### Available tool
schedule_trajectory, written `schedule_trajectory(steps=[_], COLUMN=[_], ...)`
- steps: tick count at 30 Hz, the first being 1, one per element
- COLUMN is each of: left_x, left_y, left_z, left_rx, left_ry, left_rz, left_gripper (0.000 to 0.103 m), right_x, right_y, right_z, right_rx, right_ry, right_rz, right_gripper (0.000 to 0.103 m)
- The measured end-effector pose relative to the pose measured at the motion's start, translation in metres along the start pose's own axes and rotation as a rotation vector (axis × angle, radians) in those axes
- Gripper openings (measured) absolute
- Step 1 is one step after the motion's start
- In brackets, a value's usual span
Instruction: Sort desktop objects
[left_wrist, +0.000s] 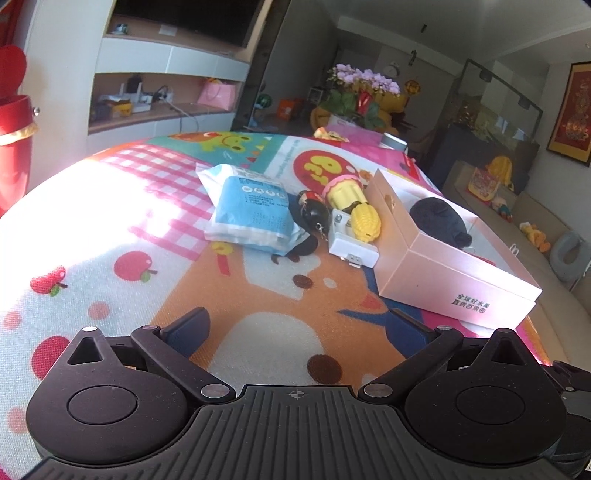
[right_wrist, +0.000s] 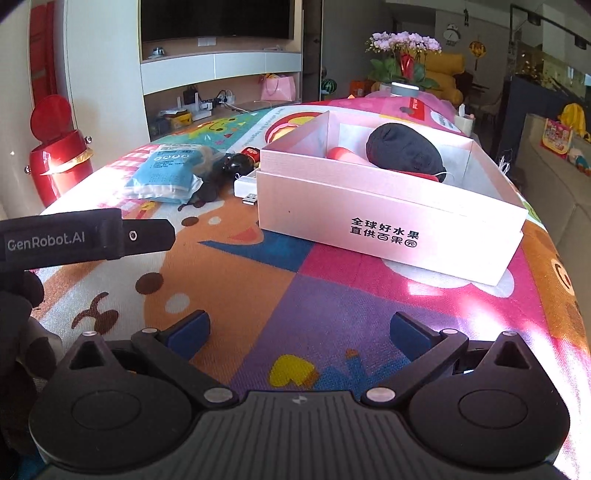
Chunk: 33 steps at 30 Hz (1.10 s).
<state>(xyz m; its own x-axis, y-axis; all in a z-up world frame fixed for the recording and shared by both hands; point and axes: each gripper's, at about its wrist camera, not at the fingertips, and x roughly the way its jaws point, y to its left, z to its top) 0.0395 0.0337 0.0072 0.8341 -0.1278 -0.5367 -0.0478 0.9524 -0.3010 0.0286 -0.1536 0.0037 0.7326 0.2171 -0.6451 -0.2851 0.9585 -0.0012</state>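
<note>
left gripper jaws wide apart, holding nothing | ahead-left of it: blue tissue pack on the patterned mat | ahead: black figurine, yellow toy, white USB charger clustered | ahead-right: pink box holding dark pouch | right gripper wide open, empty, box straight ahead

We see the box on the bench, a pouch inside, the tissue pack to its left.

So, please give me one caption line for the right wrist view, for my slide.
Open right tool faces a pink box holding a black pouch; unsorted items lie left.
</note>
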Motion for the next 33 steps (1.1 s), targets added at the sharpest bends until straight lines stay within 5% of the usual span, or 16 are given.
schedule_trajectory(steps=[16, 33], left_x=[0.006, 0.002], left_y=[-0.014, -0.007], left_z=[-0.002, -0.001], left_rx=[0.078, 0.025], left_ry=[0.028, 0.001], left_rz=[0.033, 0.063], left_gripper=[0.103, 0.103], right_x=[0.0, 0.0], right_y=[0.0, -0.001], right_z=[0.001, 0.002], right_rx=[0.001, 0.001], right_ry=[0.0, 0.0], right_rz=[0.001, 0.004], right_gripper=[0.103, 0.103])
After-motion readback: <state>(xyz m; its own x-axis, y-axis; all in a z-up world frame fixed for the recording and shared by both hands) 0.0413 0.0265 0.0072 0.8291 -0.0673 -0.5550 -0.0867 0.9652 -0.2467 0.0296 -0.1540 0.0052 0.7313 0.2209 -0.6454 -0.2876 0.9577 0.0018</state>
